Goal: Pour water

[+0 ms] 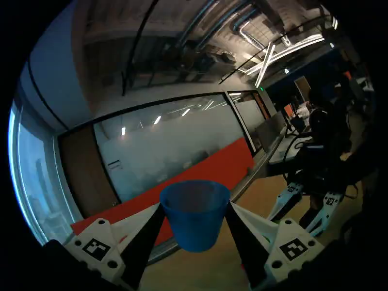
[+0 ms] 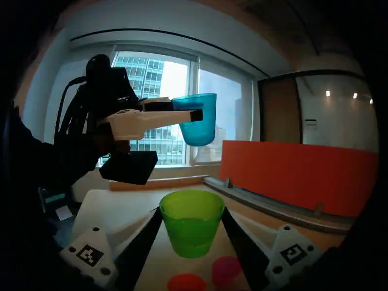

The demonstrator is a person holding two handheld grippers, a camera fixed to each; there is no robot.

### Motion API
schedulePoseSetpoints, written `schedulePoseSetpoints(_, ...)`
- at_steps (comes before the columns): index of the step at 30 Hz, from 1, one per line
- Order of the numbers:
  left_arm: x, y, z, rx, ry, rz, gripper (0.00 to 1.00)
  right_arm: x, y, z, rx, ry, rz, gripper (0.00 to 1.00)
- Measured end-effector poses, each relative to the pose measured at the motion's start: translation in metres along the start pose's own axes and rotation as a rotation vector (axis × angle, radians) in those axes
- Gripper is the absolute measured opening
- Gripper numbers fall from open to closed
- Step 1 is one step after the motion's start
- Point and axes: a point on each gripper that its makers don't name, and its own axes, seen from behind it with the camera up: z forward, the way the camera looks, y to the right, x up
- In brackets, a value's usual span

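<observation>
Jaws on my left gripper clamp the translucent blue plastic cup upright and raised, right gripper jaws clamp the translucent green plastic cup low over the white table, I judge so blue can tip into green.

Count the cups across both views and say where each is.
2. The blue cup is held by the left gripper, raised in front of the window. The green cup is held by the right gripper, over the table. Others may be hidden.
</observation>
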Motion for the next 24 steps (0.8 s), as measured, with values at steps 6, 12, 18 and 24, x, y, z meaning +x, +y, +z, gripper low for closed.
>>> schedulePoseSetpoints(6, -0.004, 0.001, 0.005, -0.019, -0.005, -0.182, 0.85, 0.005, -0.001, -0.001, 0.000, 0.009, 0.002, 0.90)
schedulePoseSetpoints(12, -0.004, 0.000, 0.010, -0.029, -0.012, -0.297, 0.85, 0.008, -0.002, -0.002, -0.002, 0.014, -0.001, 0.90)
schedulePoseSetpoints(18, -0.005, -0.001, 0.011, -0.042, -0.015, -0.378, 0.85, 0.009, -0.003, -0.003, -0.003, 0.017, 0.001, 0.91)
schedulePoseSetpoints(24, -0.006, -0.005, 0.012, -0.034, -0.021, -0.349, 0.85, 0.010, -0.003, -0.003, -0.004, 0.017, -0.002, 0.91)
